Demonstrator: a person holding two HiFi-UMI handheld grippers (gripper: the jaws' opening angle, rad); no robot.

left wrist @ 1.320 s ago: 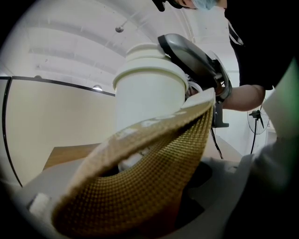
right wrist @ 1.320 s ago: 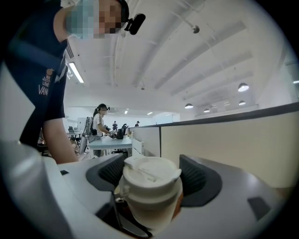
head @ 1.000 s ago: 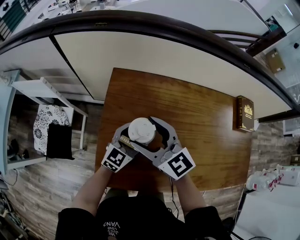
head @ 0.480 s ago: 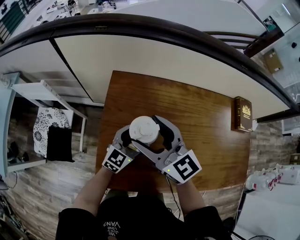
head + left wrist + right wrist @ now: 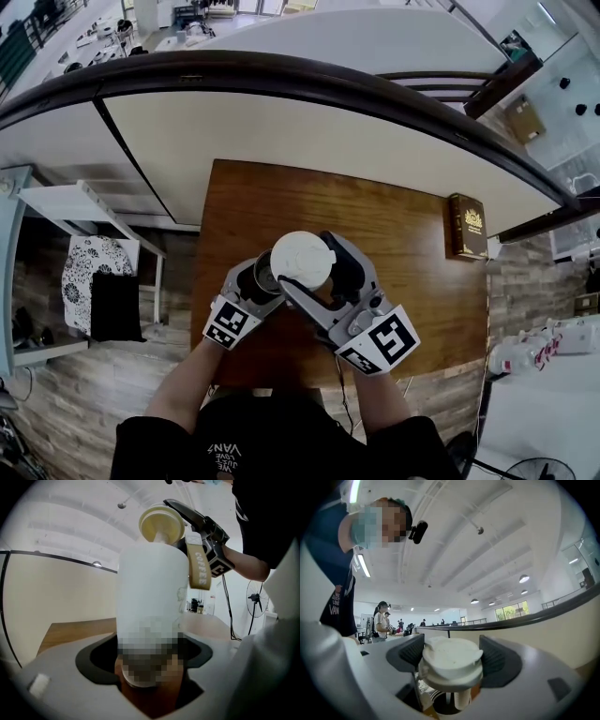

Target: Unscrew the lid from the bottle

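A white bottle (image 5: 152, 588) stands upright on the wooden table (image 5: 403, 244), and my left gripper (image 5: 150, 667) is shut on its lower body. Seen from the head view, its dark open mouth (image 5: 263, 277) shows beside the lid (image 5: 302, 259). My right gripper (image 5: 451, 656) is shut on the round white lid (image 5: 450, 660). The lid (image 5: 161, 524) hangs just above the bottle's top, apart from it, with its cream underside showing. A tan strap (image 5: 199, 566) dangles from it. Both grippers (image 5: 309, 272) meet over the table's near left part.
A dark book (image 5: 466, 226) lies at the table's far right edge. A white counter with a dark rail (image 5: 281, 122) runs behind the table. A white shelf unit (image 5: 84, 187) and a black and patterned cloth (image 5: 98, 267) are on the floor to the left.
The right gripper has lifted the lid and carried it up and to the right, so the bottle's open mouth now shows. The left gripper has kept its hold on the bottle.
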